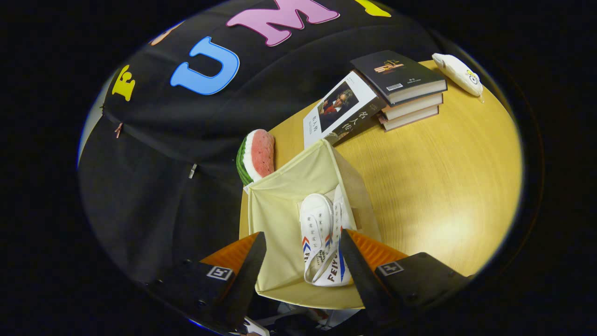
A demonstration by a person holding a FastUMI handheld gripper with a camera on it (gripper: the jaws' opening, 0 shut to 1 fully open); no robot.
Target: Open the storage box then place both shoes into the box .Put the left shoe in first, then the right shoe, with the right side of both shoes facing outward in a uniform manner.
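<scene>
gripper view | jaws of gripper [303, 261] apart, gripping nothing | both shoes [322, 233] in open storage box [275, 205]

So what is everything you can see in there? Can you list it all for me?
Cream fabric storage box: one, pale cream, open, on the table's edge, between the fingers.
White canvas shoes: two, white with red and blue marks, side by side inside the box.
Watermelon slice toy: one, red and green, just behind the box.
Books: a stack with a dark cover on top, plus one white-covered book leaning beside it, beyond the box.
White pouch: one, by the stack.
Round wooden table: one, yellow-tan.
Gripper: one, fingers spread open, over the box.
</scene>
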